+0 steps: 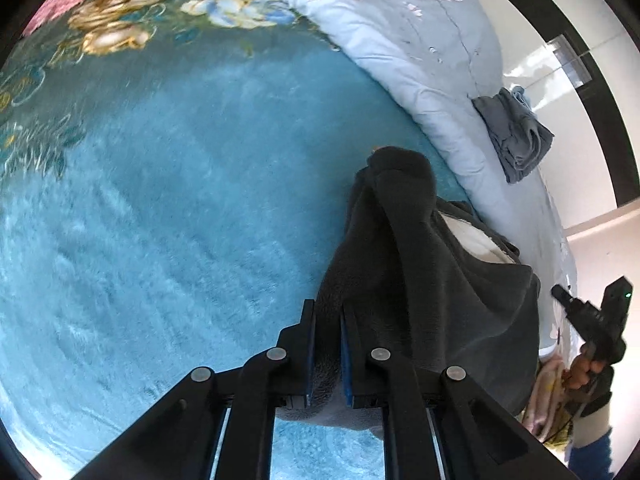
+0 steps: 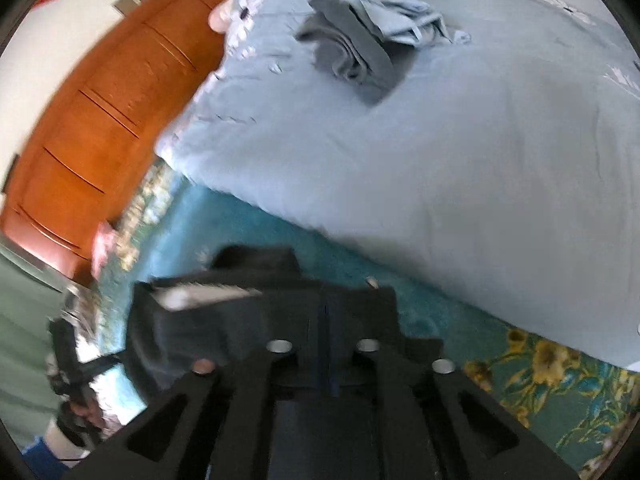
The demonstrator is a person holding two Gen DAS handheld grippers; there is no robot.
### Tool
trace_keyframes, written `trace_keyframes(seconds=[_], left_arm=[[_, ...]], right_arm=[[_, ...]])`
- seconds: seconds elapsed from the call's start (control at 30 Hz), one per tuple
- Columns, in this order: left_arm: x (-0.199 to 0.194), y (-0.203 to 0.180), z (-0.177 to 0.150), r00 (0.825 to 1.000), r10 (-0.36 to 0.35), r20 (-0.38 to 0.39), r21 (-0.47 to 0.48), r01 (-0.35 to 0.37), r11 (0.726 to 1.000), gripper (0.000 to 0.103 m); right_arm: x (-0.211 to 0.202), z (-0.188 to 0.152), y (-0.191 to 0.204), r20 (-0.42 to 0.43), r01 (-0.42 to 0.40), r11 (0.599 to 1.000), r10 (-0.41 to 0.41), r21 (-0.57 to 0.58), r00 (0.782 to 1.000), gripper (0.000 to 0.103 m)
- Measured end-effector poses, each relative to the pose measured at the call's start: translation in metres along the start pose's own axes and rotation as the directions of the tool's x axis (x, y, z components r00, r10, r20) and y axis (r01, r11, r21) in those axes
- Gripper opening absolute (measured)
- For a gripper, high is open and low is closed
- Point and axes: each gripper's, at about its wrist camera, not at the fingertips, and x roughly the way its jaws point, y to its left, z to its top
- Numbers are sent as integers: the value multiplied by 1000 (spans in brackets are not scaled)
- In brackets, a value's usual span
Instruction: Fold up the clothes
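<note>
While the left gripper (image 1: 327, 354) pinches an edge of the dark fleece (image 1: 424, 280) between its pads, the cloth hangs bunched over the blue blanket (image 1: 180, 200), probably lifted so that it can be spread or doubled. The right gripper (image 2: 327, 344) has its fingers pressed together, apparently on the same fleece, though blur hides the grip; a grey pile (image 2: 352, 52) rests apart on the quilt (image 2: 460, 168)

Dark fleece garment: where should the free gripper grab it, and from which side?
Judgement: the left gripper already pinches one edge of the dark fleece garment, which hangs bunched over the blue blanket. Take the same edge further along, near the white lining, approaching from the quilt side; the folds there look thin enough to pinch.
</note>
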Motion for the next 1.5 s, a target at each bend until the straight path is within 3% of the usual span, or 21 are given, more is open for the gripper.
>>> trace_keyframes(seconds=[0.07,0.27,0.33,0.4,0.5,0.63,0.7,0.8,1.03,1.1,1.2,1.3,1.37,1.5], left_arm=[[-4,-1,-1,1000,-5,-3,-1,5,1000,12],[6,-5,0,1000,-1,-14,2,1,1000,12],[7,-4,0,1000,-4,-16,-4,4,1000,12],[6,-3,-1,1000,-10,-18,-12,10,1000,13],[5,-4,-3,1000,-19,-14,-19,18,1000,13],[-16,-10,2,996,-71,51,7,71,997,11],[-32,-17,7,990,-101,98,31,98,995,11],[-29,-15,11,993,-75,94,26,73,997,11],[11,9,-6,1000,24,-3,-42,-24,999,12],[13,12,-6,1000,18,-5,-63,-19,998,12],[-2,3,6,998,-17,53,-46,19,999,12],[-16,-9,18,995,-44,94,-9,45,999,12],[-11,-11,18,997,-11,79,10,10,1000,12],[19,3,3,997,77,-24,-28,-77,997,12]], right_arm=[[10,-4,-1,-28,12,1000,-12,7,1000,57],[39,-13,-3,-107,13,999,-9,44,994,57],[44,-16,0,-115,32,999,-28,36,993,51],[47,-18,4,-119,47,999,-43,26,992,27],[44,-15,15,-112,74,997,-75,-13,991,11],[11,0,23,-15,49,999,-49,-6,999,7],[-16,10,24,73,33,999,-33,5,997,6],[-37,25,4,143,34,997,-43,68,989,6],[18,2,-28,-20,112,983,-111,145,994,6],[22,2,-29,-23,105,982,-102,160,994,6],[17,7,-26,-4,98,983,-99,157,995,6],[1,23,-20,63,75,986,-85,147,994,6],[5,29,-17,52,87,986,-95,140,994,6],[36,15,-27,-57,129,978,-121,164,991,6]])
